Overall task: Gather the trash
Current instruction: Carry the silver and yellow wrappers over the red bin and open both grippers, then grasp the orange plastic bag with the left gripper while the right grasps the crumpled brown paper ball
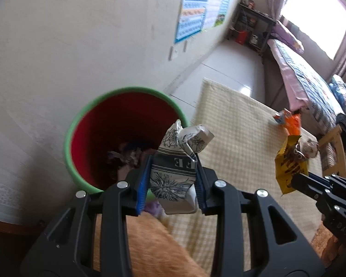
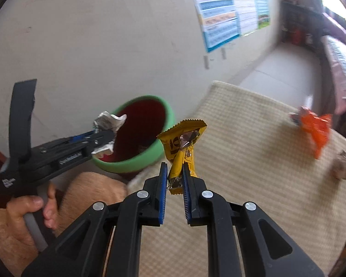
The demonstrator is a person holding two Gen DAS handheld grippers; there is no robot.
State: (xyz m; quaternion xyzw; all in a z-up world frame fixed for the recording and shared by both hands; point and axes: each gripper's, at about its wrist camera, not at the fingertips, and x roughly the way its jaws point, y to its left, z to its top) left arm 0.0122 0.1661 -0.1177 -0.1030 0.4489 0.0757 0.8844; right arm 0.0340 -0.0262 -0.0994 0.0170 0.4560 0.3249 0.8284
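Carefully, with my left gripper (image 1: 173,180) clamped on the crumpled carton (image 1: 176,175) and my right gripper (image 2: 174,182) on the yellow wrapper (image 2: 183,147), I should centre each over the bin (image 1: 90,115) before releasing.

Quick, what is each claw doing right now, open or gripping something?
Left claw: shut on the crumpled paper, near the bin.
Right claw: shut on the yellow wrapper.
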